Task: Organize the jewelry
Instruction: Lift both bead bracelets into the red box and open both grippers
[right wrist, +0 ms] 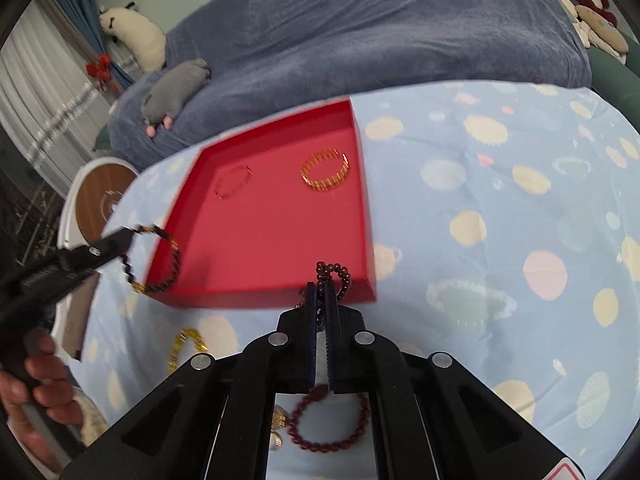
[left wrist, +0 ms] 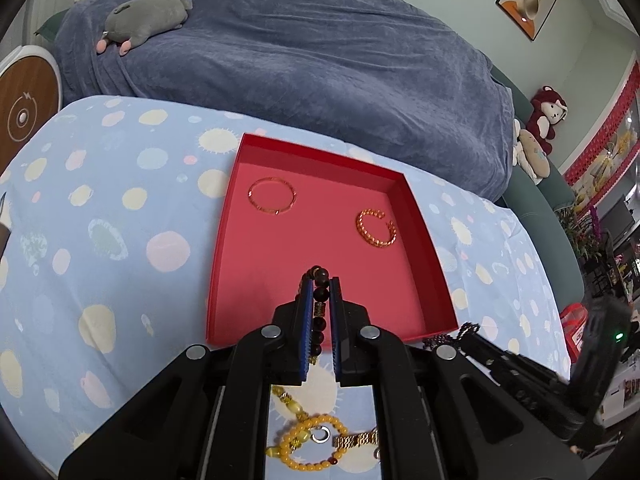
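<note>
Right wrist: dark red beaded bracelet (right wrist: 334, 276), glossy, looped

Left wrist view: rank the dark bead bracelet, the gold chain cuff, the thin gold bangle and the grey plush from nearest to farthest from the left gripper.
1. Dark bead bracelet, clamped in the left gripper.
2. Gold chain cuff, right side of the red tray.
3. Thin gold bangle, tray's far left.
4. Grey plush, on the bed beyond.

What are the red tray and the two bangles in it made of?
Red tray: looks like matte card, thin folded walls. Thin bangle: shiny gold-tone wire, probably metal. Open cuff: gold-tone chain-link pattern, glints like metal; plating can't be told.
</note>
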Demonstrator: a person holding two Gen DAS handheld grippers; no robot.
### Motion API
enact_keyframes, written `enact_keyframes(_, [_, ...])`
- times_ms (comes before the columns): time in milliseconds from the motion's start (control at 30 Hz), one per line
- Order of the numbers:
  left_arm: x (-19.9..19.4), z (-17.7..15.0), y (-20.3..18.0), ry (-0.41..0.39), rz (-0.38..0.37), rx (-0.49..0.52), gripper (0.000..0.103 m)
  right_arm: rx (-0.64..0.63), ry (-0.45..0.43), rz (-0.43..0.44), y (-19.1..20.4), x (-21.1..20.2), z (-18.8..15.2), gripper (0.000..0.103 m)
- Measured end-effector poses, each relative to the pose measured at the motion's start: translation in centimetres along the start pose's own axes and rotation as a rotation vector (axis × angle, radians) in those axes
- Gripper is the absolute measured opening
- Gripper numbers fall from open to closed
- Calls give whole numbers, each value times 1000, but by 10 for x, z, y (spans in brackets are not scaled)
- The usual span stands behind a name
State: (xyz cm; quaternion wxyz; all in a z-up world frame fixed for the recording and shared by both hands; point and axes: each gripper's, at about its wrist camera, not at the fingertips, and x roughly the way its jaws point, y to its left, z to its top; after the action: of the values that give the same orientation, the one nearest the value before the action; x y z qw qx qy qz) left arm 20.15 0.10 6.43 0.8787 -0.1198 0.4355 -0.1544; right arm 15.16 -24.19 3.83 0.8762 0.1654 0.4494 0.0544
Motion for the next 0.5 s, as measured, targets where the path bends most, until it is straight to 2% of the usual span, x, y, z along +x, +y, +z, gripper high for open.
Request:
enact_keyframes(100, [5,14,-3,-13,-21,0,8,5,-20,36,7,-3,24,3])
enact_keyframes(200, [15,30,-8,-22,-32,4,8,-9,-12,48,16,13,48,3])
enact_keyframes(333, [42,46,-8,5,-26,3,8,-47,56,7,23,50,66,3])
enact_keyframes(500, [77,50,3,72,-3,-22,8,-22,159,-25,12,101,73,3])
